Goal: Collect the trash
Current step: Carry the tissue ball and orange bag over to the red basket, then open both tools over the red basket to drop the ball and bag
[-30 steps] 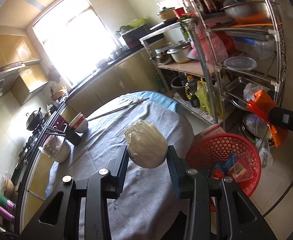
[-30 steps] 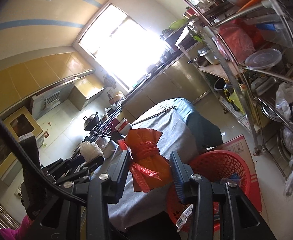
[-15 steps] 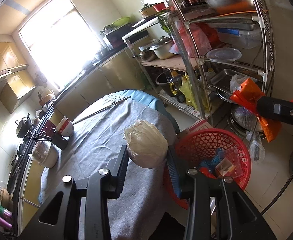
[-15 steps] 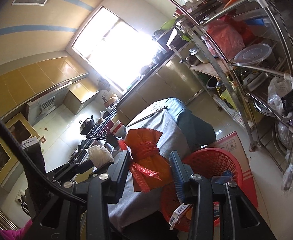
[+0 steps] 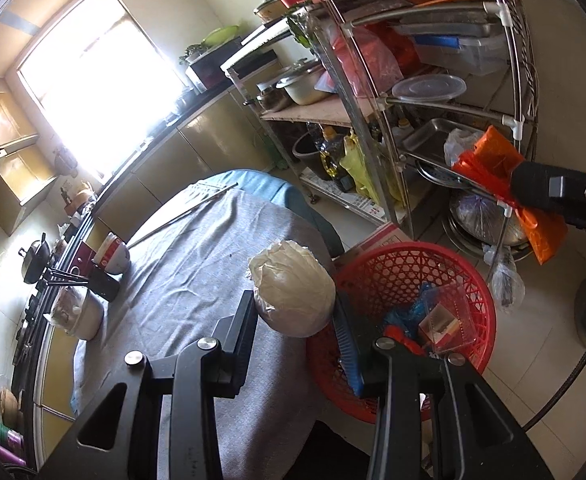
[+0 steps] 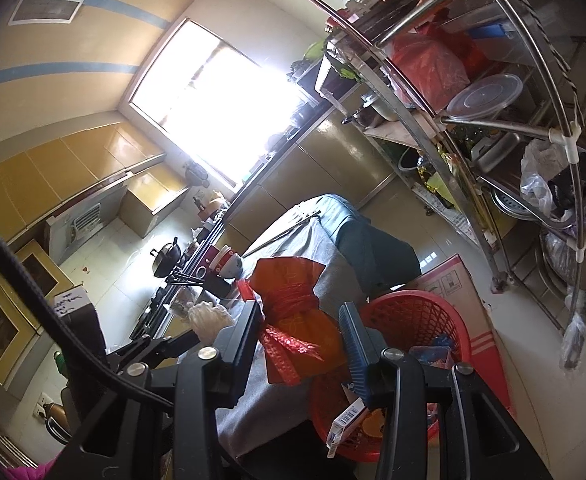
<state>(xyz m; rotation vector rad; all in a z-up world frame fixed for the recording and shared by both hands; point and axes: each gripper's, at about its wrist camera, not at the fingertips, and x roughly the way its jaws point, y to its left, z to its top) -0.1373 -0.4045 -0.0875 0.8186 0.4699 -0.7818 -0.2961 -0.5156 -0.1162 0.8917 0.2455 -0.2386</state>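
The left gripper [image 5: 295, 312] has its fingers pinching a crumpled white plastic bag bundle [image 5: 291, 289] at its widest girth, held above the near right edge of the desk [image 5: 197, 280], just beside the round red plastic lattice basket [image 5: 465, 280] on the floor. The right gripper [image 6: 301, 332] has its fingers pinching an orange plastic bag tied with red netting [image 6: 297, 312], gripped at the waist below the knot, over the same desk edge next to the basket. Judgement: both items are light, soft and compressible; film plastic is slippery, so the hold is best kept at the bunched middle or the knot, where material gathers. Neither appears fragile. The basket already contains blue wrapping and a clear box, and its rim sits lower than the desk top, so release should call for little more than a short outward carry. The desk is draped in grey cloth, with bowls [image 5: 115, 254] at its far left edge. A steel rack [image 5: 433, 92] crowds the right side; the floor is tiled.
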